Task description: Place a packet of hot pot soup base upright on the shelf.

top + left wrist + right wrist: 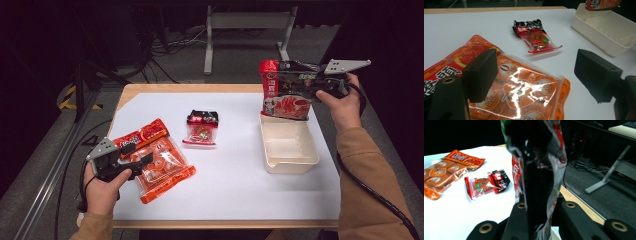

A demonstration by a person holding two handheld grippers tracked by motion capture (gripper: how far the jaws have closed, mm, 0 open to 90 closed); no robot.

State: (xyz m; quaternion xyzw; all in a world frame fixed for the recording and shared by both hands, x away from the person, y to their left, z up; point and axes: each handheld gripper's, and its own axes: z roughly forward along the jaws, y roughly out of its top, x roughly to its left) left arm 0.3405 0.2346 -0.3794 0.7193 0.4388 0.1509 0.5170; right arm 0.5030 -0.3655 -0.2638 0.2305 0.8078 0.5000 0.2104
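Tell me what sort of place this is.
Probably a lab or recording workspace, not a kitchen: a white-covered table on grey carpet, loose cables on the floor behind it, and a bare metal desk frame in the dark background.

Table [225,200]: two packets, tray.

High view: above near table edge, looking forward and down, whole white table [235,170] visible. Left gripper view: low, close over orange snack bag [524,92]. Right gripper view: across table, leftward. All three share small red-black packet [202,127].
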